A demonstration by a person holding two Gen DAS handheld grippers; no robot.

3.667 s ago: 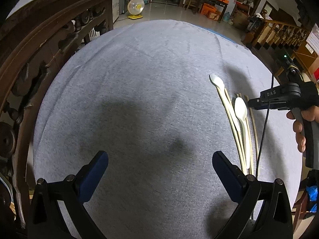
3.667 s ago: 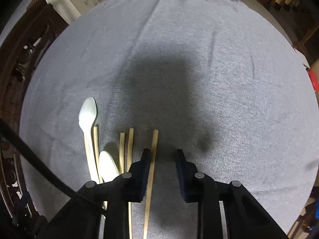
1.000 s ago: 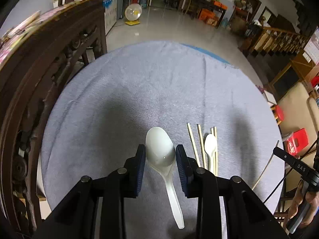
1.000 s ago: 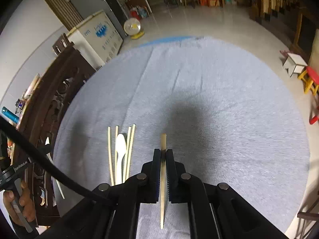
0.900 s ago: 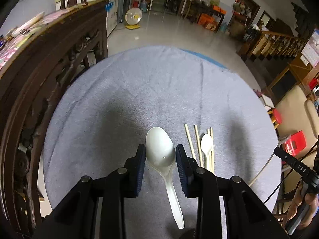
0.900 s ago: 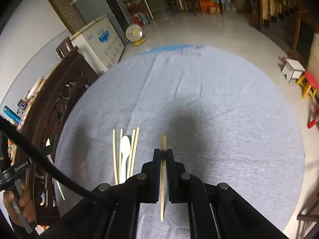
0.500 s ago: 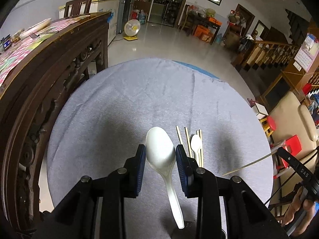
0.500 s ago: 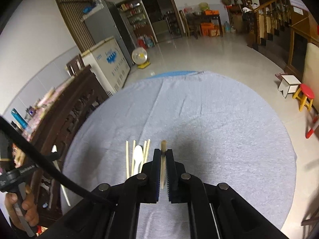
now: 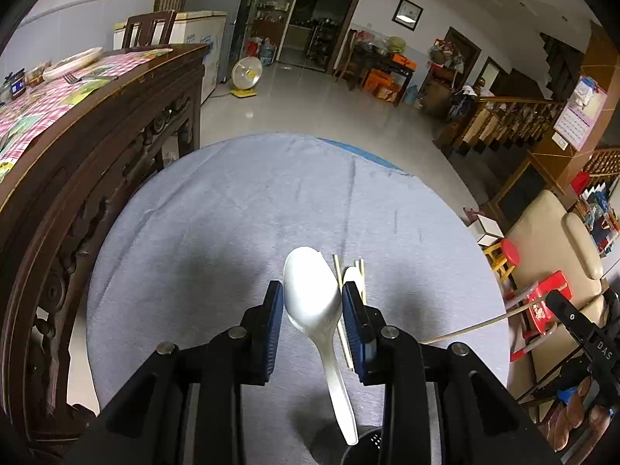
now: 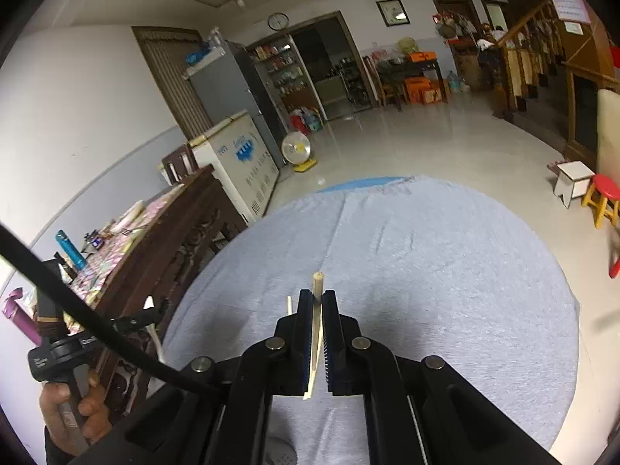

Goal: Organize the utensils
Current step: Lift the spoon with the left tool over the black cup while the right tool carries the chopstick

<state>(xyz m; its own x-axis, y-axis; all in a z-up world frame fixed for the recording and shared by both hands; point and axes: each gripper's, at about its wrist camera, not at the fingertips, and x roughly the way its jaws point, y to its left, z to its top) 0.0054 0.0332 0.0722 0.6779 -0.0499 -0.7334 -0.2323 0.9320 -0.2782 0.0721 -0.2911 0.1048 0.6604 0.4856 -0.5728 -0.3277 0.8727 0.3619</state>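
Observation:
My left gripper [image 9: 312, 294] is shut on the bowl of a large white spoon [image 9: 310, 290], whose handle hangs down toward me. It is held above the round grey-clothed table [image 9: 232, 213]. On the cloth just beyond lie a smaller white spoon [image 9: 350, 275] and a few chopsticks [image 9: 336, 267]. My right gripper [image 10: 317, 298] is shut on one wooden chopstick [image 10: 317, 283], also lifted off the table. That chopstick [image 9: 465, 328] shows at the right of the left wrist view. A dark perforated holder [image 9: 368, 441] peeks in at the bottom edge.
A dark carved wooden table [image 9: 77, 135] with a checked cloth and dishes stands close on the left. A beige chair [image 9: 554, 240] and red stools [image 9: 507, 252] crowd the right side. The person's hand [image 10: 73, 403] holds the left gripper handle.
Both grippers have risen and tipped upward with the spoon and the chopstick still held. The table and the utensils lying on it now look smaller and lower in both views.

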